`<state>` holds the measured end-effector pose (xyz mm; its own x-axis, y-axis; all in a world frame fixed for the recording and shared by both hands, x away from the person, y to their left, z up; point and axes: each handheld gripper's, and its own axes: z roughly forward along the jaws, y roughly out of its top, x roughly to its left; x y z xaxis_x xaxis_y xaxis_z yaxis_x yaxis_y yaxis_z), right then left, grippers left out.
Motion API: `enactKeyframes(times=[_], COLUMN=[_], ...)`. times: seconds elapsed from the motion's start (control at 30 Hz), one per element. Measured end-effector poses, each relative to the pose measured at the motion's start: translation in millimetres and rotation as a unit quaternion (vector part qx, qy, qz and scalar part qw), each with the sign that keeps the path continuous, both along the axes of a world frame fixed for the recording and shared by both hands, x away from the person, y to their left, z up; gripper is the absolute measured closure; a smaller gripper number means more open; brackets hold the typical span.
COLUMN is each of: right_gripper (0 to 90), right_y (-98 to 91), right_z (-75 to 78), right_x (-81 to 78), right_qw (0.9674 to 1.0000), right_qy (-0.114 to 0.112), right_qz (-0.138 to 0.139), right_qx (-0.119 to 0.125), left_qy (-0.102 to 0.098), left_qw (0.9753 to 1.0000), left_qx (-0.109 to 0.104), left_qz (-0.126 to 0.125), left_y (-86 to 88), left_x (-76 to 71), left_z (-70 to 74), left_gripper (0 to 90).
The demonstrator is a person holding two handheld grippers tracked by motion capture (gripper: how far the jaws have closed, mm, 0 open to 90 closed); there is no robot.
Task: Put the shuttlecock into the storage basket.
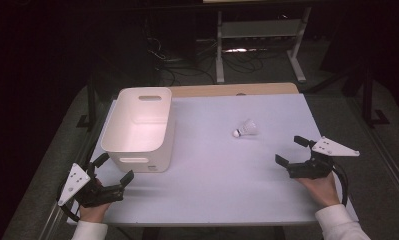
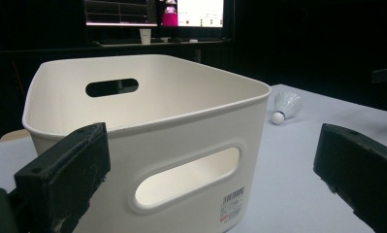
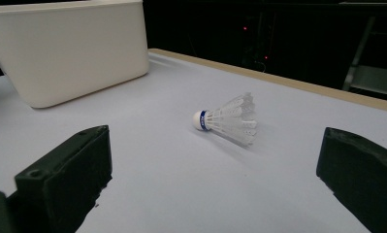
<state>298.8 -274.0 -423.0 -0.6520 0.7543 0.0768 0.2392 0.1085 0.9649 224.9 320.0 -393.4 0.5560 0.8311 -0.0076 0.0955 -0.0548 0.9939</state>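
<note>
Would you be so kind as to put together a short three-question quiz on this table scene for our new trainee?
1. True or false: the shuttlecock lies inside the white bin.
2. Which gripper is nearer the shuttlecock: A) the left gripper, B) the right gripper?
3. In a few words, how does the shuttlecock lie on the table?

Key
1. False: it lies on the table, apart from the bin, to its right in the high view.
2. B: its jaws stand open and point toward the shuttlecock; the left gripper, also open, faces the bin's near wall.
3. On its side, cork end toward the bin.
</note>
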Motion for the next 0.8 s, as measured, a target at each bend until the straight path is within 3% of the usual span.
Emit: enactKeyframes(times=[0.5,0.67,0.8], right_gripper=[0.0,0.0,0.0], right_y=[0.9,1.6,1.9], right_z=[-1.2,-1.6,-2.1], right_x=[0.7,1.0,1.6], right_qw=[1.0000,1.0000,1.0000], right_qy=[0.004,0.002,0.005], right_qz=[0.000,-0.001,0.001], right_qx=[-0.003,-0.008,-0.009], left_qy=[-0.001,-0.002,-0.008], left_qw=[1.0000,1.0000,0.9999], left_qx=[0.000,-0.004,0.007], left_qz=[-0.002,-0.003,-0.008], left_y=[-0.5,-4.6,-7.6], left_x=[2.2,2.7,2.1], left_z=[0.8,5.6,14.0], left_gripper=[0.0,0.0,0.0])
